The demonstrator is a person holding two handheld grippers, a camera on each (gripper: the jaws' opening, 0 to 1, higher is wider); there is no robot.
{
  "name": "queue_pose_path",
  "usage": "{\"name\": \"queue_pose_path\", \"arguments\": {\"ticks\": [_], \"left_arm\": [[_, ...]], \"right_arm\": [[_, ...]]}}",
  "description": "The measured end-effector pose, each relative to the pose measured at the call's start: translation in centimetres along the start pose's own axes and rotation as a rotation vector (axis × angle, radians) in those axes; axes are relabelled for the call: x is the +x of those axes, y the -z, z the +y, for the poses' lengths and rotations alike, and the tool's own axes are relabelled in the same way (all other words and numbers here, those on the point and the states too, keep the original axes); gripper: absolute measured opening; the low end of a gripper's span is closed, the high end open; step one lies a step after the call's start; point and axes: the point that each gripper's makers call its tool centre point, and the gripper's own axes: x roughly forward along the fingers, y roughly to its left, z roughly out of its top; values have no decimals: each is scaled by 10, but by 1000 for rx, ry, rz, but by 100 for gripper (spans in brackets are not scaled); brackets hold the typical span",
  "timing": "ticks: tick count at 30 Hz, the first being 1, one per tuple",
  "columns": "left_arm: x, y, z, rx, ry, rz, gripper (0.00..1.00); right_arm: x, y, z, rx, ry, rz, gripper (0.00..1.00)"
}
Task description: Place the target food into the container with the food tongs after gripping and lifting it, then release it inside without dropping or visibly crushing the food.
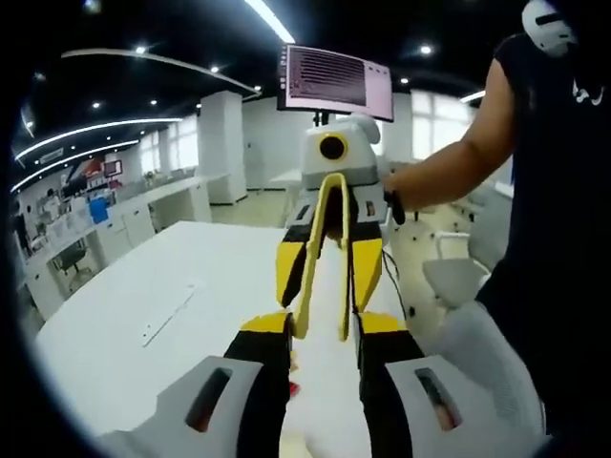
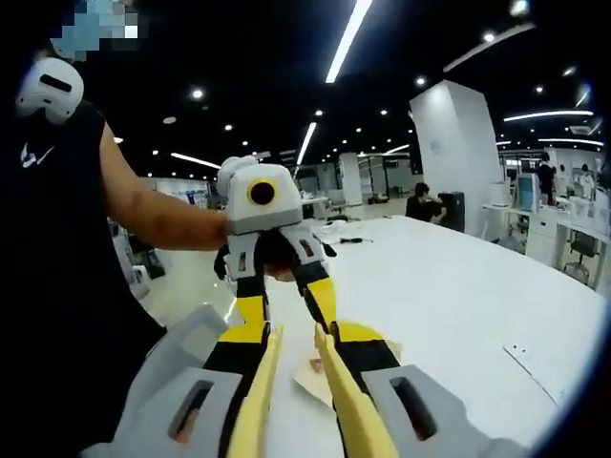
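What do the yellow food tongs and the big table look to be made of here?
Food tongs: apparently plastic or silicone, matte yellow, one bent strip without metallic glare; held in the right gripper. Table: smooth white top, likely laminate, with a soft sheen from the ceiling lights; the core cannot be told.

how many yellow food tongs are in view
1: the yellow plastic food tongs are clamped between the right gripper jaws, held above the white table, arms pointing toward the left gripper. More may be hidden.

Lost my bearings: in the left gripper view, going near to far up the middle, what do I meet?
Left gripper → yellow food tongs → right gripper holding them → monitor → ceiling light strip.
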Motion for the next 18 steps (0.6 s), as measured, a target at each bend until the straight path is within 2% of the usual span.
{"name": "queue_pose_path", "arguments": {"ticks": [4,5,6,7,8,9,10,13,16,18], "left_arm": [[-7,9,9,-47,-61,2,62],[-10,14,12,-75,-84,2,70],[-12,16,14,-92,-93,-7,79],[-18,20,19,-109,-130,-23,91],[-23,25,23,-107,-163,-24,99],[-31,35,24,-97,-180,-8,98],[-36,39,26,-117,-203,-24,99],[-55,67,31,-123,-277,6,100],[-85,98,35,-137,-395,6,100],[-101,118,29,-177,-427,3,100]], "right_arm": [[-10,-3,-12,-5,46,9,25],[-14,0,-21,-40,88,35,26],[-16,0,-23,-37,94,40,26],[-21,3,-28,-14,112,67,27],[-24,6,-34,-42,140,87,27],[-28,10,-39,-62,165,115,27],[-31,16,-43,-35,185,140,27],[-41,30,-56,-45,240,181,27],[-51,44,-68,-56,299,227,27],[-54,52,-68,-46,294,238,27]]}}
